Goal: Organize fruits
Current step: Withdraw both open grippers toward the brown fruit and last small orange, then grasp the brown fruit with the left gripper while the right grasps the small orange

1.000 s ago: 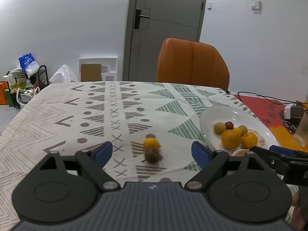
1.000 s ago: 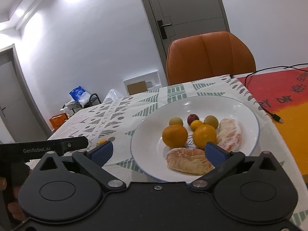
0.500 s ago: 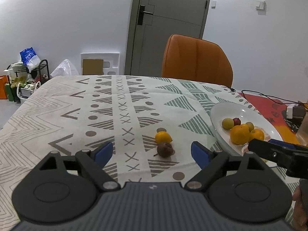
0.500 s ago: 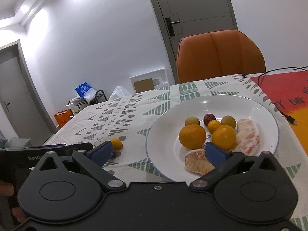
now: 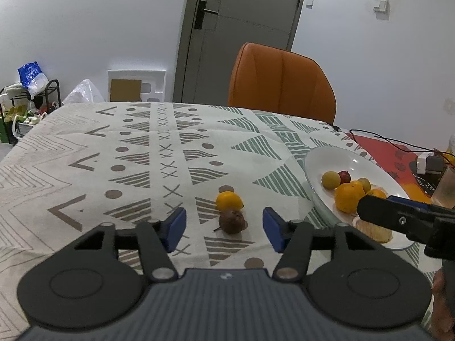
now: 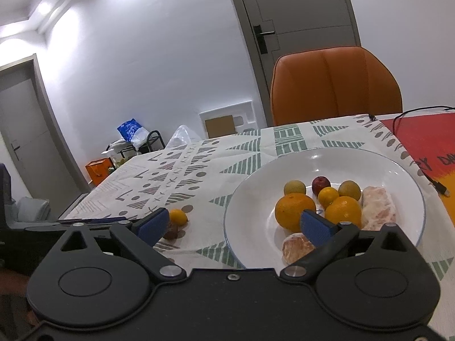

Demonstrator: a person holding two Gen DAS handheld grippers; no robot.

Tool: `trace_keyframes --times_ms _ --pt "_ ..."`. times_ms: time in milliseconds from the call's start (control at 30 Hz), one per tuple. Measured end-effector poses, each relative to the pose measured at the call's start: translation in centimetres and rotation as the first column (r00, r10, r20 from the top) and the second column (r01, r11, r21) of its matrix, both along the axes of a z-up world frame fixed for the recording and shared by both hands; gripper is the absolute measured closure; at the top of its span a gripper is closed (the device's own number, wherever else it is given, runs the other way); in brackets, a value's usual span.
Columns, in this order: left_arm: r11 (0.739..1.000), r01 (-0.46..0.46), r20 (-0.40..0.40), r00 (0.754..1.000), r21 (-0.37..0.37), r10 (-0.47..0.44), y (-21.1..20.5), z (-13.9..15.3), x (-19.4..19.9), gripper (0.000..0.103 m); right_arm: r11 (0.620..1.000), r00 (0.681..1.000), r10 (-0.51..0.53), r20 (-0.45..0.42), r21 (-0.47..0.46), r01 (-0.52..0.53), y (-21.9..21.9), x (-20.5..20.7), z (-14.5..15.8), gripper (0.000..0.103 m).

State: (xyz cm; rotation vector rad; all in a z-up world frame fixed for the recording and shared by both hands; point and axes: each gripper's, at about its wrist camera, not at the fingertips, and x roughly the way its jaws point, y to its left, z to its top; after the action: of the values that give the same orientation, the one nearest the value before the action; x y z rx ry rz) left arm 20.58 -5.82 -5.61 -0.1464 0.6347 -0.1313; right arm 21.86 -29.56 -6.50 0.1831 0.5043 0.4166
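The left hand-held gripper (image 5: 224, 228) has narrowed its jaws and is still closing around the brown fruit (image 5: 232, 221) on the tabletop (image 5: 85, 153), not yet touching; the right hand-held gripper (image 6: 233, 224) stays open by the plate (image 6: 398, 170), so pickup looks imminent

Table (image 5: 85, 153) covered with patterned cloth. White plate (image 5: 335, 156) set near right edge. Small orange fruit (image 5: 229, 200) and brown fruit (image 5: 232, 221) laid touching on cloth, left of plate. Red mat (image 6: 421, 139) and black cable (image 6: 409, 113) noted at far right.

Left gripper (image 5: 224, 228) closing empty; right gripper (image 6: 234, 224) closing too.
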Motion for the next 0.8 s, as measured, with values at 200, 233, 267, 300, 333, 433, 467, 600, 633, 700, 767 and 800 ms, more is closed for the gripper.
trace_keyframes --times_ms 200,233,267,300,333,433,467,600,633,700,767,800 --pt "1.000 0.016 -0.017 1.000 -0.013 -0.016 -0.4 -0.6 1.0 0.054 1.000 1.000 0.008 -0.011 -0.009 -0.008 0.3 0.6 0.0 0.018" --pt "1.000 0.020 -0.019 1.000 -0.017 -0.020 -0.5 -0.7 1.2 0.056 1.000 1.000 0.009 -0.013 -0.010 -0.009 0.3 0.7 0.0 0.019" --pt "0.999 0.023 -0.020 1.000 -0.022 -0.024 -0.6 -0.8 1.4 0.057 1.000 1.000 0.011 -0.015 -0.013 -0.011 0.4 0.7 0.0 0.020" --pt "0.999 0.026 -0.020 0.999 -0.028 -0.026 -0.6 -1.0 1.6 0.058 1.000 1.000 0.013 -0.017 -0.018 -0.013 0.5 0.8 0.1 0.022" --pt "0.999 0.026 -0.023 0.999 -0.034 -0.027 -0.6 -1.1 1.7 0.061 1.000 1.000 0.017 -0.019 -0.025 -0.017 0.6 0.9 0.1 0.023" --pt "0.998 0.026 -0.054 0.998 -0.054 -0.029 -0.8 -1.8 2.6 0.071 0.999 0.999 0.026 -0.019 -0.047 -0.027 0.9 1.2 0.4 0.025" --pt "0.998 0.026 -0.064 0.998 -0.056 -0.029 -0.8 -2.0 2.7 0.075 0.998 0.999 0.026 -0.020 -0.052 -0.027 0.9 1.3 0.5 0.025" --pt "0.997 0.028 -0.069 0.997 -0.069 -0.033 -0.3 -2.1 2.9 0.081 0.998 0.999 0.031 -0.027 -0.058 -0.032 1.4 1.8 0.5 0.033" --pt "0.997 0.024 -0.071 0.997 -0.073 -0.029 -0.1 -2.0 2.9 0.081 0.998 0.999 0.036 -0.031 -0.058 -0.037 1.6 2.0 0.4 0.037" --pt "0.998 0.014 -0.065 0.998 -0.069 -0.019 0.4 -1.8 2.8 0.081 0.997 0.998 0.051 -0.038 -0.059 -0.053 2.1 2.3 0.2 0.040" --pt "0.997 0.006 -0.061 0.998 -0.073 -0.011 0.9 -1.6 2.7 0.081 0.995 0.997 0.068 -0.039 -0.065 -0.071 2.7 2.5 0.1 0.041" --pt "0.997 0.004 -0.059 0.998 -0.074 -0.008 1.1 -1.5 2.6 0.081 0.995 0.997 0.073 -0.040 -0.067 -0.075 2.9 2.7 0.1 0.044"
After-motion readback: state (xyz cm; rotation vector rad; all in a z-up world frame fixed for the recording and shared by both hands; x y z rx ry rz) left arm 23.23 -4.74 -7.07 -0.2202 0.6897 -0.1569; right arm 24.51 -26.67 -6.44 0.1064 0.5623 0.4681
